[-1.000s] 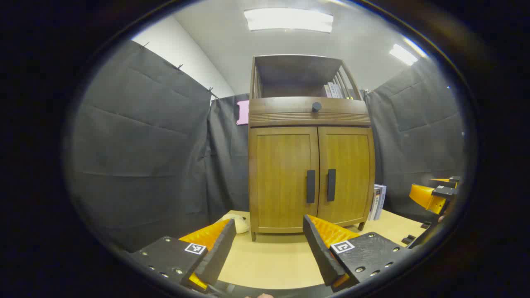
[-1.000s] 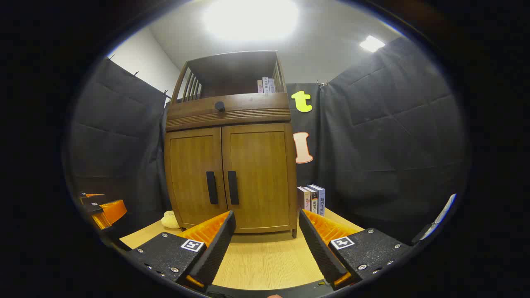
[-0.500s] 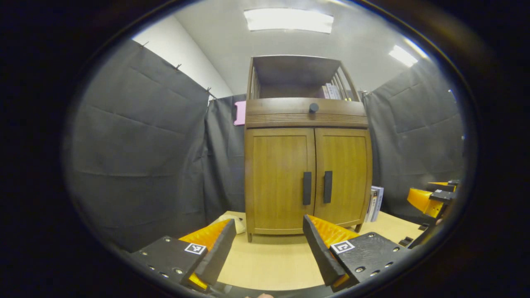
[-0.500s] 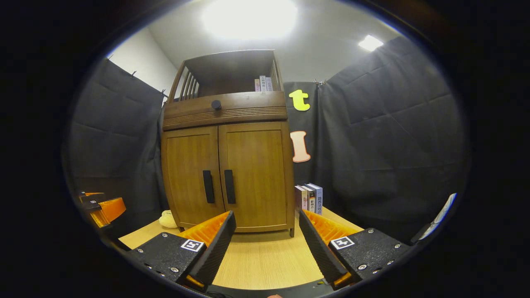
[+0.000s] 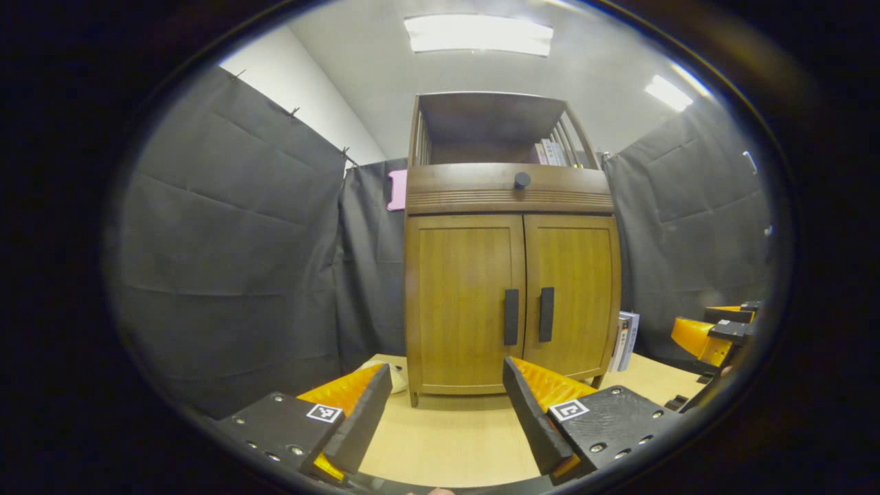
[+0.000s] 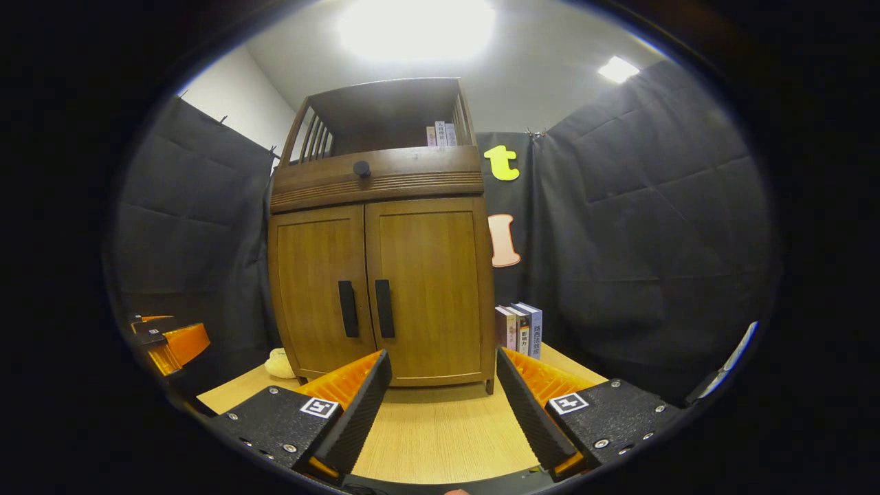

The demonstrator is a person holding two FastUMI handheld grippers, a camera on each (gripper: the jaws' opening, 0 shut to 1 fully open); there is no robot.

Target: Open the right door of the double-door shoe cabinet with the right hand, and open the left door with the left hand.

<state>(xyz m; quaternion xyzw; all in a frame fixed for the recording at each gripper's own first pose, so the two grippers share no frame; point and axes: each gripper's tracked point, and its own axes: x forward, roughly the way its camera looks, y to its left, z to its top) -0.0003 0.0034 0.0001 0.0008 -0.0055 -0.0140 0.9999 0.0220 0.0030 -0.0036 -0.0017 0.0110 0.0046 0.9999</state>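
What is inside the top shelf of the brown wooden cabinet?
A few upright books stand at the right end of the brown wooden cabinet's open top shelf. Its shadowed back is hard to make out. Both doors below are closed, hiding whatever is inside.

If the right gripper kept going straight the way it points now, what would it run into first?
Most likely the cabinet's right door, near its lower half. The open right gripper has only bare tabletop ahead before the cabinet, though the depth is hard to judge.
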